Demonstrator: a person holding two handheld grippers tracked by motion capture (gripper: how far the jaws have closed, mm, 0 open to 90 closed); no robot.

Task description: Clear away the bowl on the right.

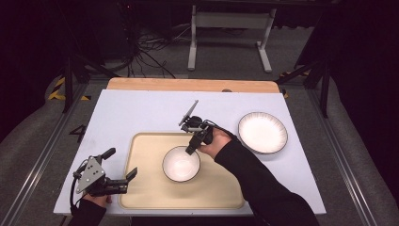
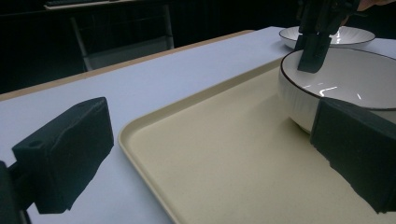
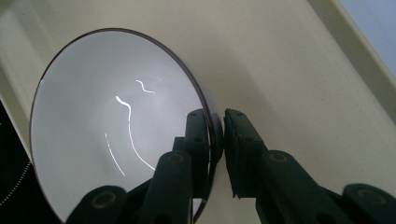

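My left gripper (image 1: 123,165) sits nearest me at the front left of the table (image 1: 141,106), jaws spread wide and holding nothing; one jaw hangs over the left edge of the tray (image 1: 221,195) and the other over the white sheet beside it. In the left gripper view those jaws (image 2: 210,154) frame the tray's near corner, with the bowl (image 2: 345,79) just past the right-hand jaw. The tan tray lies at the front middle of the table, and the white bowl (image 1: 181,164), dark-rimmed, rests on it a little right of centre. My right gripper (image 1: 189,149) reaches down from the far side of the bowl and is closed on its rim: in the right gripper view one jaw is inside the bowl (image 3: 107,140) and the other outside, pinching the wall between them (image 3: 220,135). My right hand (image 1: 217,142) is behind it, over the tray's far right corner. Farther right, off the tray, a white plate (image 1: 262,132) lies on the sheet. Beyond that, a strip of bare wood marks the table's far edge.
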